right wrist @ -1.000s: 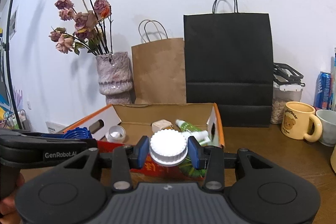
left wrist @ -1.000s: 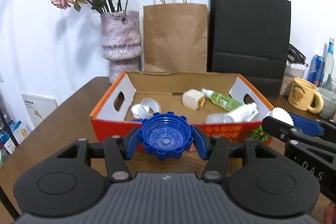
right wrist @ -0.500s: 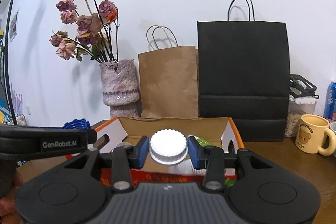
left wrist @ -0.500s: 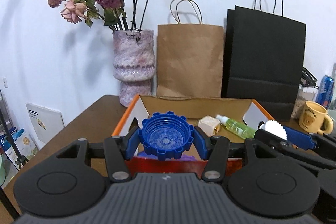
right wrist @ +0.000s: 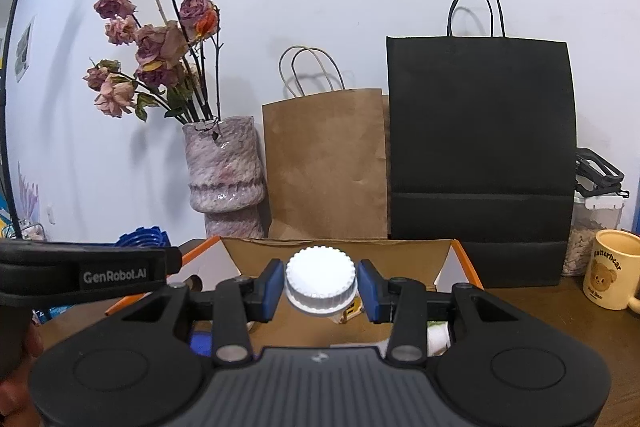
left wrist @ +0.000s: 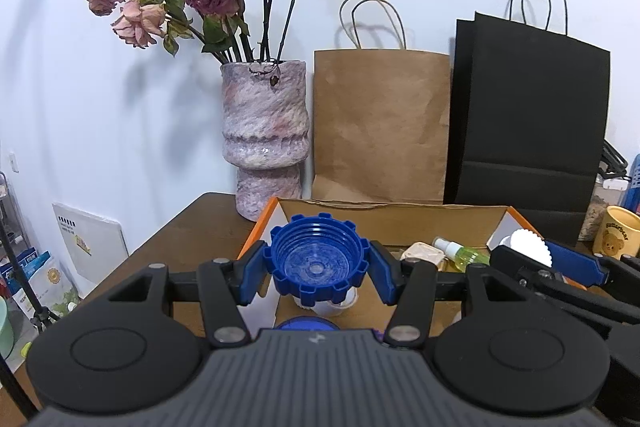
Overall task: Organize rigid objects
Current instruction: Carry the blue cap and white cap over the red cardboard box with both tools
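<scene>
Blue cap (left wrist: 318, 259), hollow side facing the camera, is sitting pinched between the left gripper (left wrist: 317, 271) pads, hanging over the near-left part of the orange-edged cardboard box (left wrist: 394, 217); white ribbed cap (right wrist: 320, 281) is being squeezed the same way by the right gripper (right wrist: 320, 289) above the same box. Inside the box, a green spray bottle (left wrist: 460, 251) is lying at about 3 o'clock from the blue cap. Vase of dried roses (left wrist: 264, 139), brown bag (left wrist: 380, 127) and black bag (left wrist: 528, 123) are standing at 12 o'clock; yellow mug (right wrist: 610, 275) at 3 o'clock.
</scene>
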{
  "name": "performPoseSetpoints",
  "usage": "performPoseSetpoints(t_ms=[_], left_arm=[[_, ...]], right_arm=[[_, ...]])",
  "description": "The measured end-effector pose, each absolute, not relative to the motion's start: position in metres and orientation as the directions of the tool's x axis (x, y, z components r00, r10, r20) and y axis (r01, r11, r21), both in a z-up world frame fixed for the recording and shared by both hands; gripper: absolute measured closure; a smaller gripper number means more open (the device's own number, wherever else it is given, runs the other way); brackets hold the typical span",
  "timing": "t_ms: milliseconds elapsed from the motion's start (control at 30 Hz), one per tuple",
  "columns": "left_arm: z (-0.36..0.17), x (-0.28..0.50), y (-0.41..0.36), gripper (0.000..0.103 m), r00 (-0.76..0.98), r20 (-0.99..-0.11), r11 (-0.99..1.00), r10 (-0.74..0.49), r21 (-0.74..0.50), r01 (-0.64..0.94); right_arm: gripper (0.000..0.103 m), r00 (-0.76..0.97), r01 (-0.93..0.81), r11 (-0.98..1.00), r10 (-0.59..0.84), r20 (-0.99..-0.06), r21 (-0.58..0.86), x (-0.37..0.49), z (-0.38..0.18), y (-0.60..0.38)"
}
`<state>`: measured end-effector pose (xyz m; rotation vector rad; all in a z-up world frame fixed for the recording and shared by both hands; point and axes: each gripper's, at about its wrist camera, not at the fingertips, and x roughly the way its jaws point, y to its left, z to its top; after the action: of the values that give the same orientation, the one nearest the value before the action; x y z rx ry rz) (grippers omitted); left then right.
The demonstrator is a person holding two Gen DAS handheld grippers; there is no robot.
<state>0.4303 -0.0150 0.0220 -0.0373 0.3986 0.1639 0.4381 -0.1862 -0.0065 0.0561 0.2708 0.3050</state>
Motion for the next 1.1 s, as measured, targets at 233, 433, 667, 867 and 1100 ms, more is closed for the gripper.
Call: performPoseSetpoints(t_ms=[233, 433, 667, 867, 1100], left_arm=[[0.017, 0.447, -0.011, 0.047, 0.902, -0.402, 0.985, 0.157, -0.001, -0.172], [0.014, 0.461, -0.011, 0.047, 0.899, -0.406, 0.985, 0.163, 0.009, -0.174], [0.012, 0.474, -0.01, 0.047, 0.898, -0.406, 0.984, 0.169, 0.023, -0.175], [0.009, 0.485, -0.01, 0.047, 0.896, -0.411, 0.985, 0.171, 0.035, -0.172], [0.003, 0.498, -0.008, 0.047, 0.89, -0.421, 0.985, 0.172, 0.045, -0.169]], right_arm=[[0.064, 0.913, -0.288, 0.952, 0.305, -0.269, 0.103, 0.459, -0.01, -0.182], [0.064, 0.912, -0.289, 0.952, 0.305, -0.273, 0.098, 0.47, -0.013, -0.181], [0.064, 0.913, -0.287, 0.954, 0.298, -0.279, 0.081, 0.484, -0.017, -0.178], [0.064, 0.914, -0.284, 0.956, 0.292, -0.284, 0.068, 0.492, -0.02, -0.177], [0.064, 0.912, -0.284, 0.957, 0.287, -0.292, 0.052, 0.501, -0.022, -0.175]])
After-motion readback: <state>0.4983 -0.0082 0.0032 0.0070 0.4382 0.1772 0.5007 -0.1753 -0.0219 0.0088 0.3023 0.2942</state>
